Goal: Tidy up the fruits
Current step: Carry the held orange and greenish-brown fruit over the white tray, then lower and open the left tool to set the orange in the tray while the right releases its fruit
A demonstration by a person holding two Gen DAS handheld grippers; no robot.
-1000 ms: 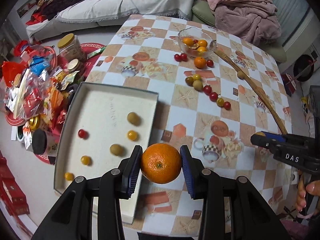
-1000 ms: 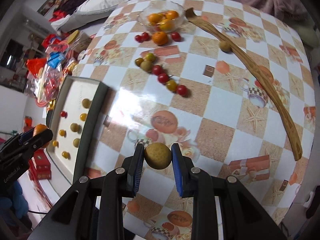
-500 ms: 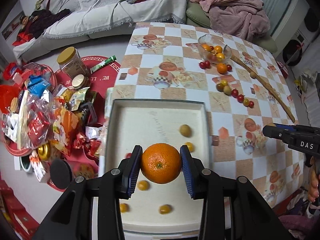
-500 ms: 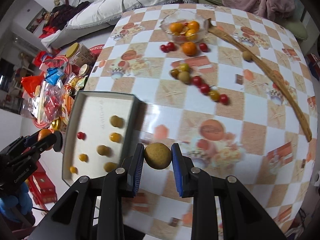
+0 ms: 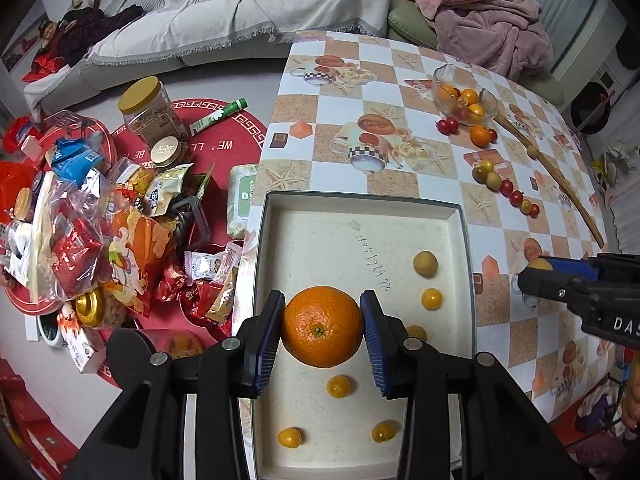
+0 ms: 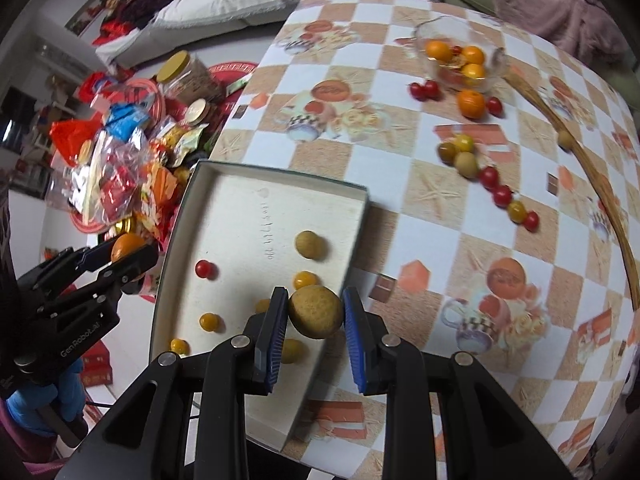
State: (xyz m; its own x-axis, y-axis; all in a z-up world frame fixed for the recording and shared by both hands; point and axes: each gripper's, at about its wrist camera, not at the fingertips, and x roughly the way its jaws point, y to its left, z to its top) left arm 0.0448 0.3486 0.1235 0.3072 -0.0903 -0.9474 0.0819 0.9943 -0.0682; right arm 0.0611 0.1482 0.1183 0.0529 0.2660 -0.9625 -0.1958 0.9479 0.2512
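Note:
My left gripper (image 5: 322, 326) is shut on an orange (image 5: 322, 326) and holds it above the white tray (image 5: 360, 216), over its middle. My right gripper (image 6: 315, 312) is shut on a brown round fruit (image 6: 315, 312) above the tray's right rim (image 6: 356, 240). The tray holds several small yellow fruits (image 5: 339, 386), a brown one (image 5: 425, 264) and a red cherry tomato (image 6: 204, 269). Each gripper shows in the other's view: the right gripper (image 5: 538, 276) at the right of the left wrist view, the left gripper (image 6: 128, 252) at the left of the right wrist view.
A glass bowl (image 5: 460, 96) with oranges stands at the table's far side, with an orange (image 5: 479, 135), cherry tomatoes (image 5: 515, 197) and a long wooden stick (image 5: 560, 176) nearby. Snack packets and jars (image 5: 100, 208) clutter the floor left of the table.
Both grippers have moved left with their fruit: the left now over the tray's middle, the right from over the tablecloth to the tray's right rim.

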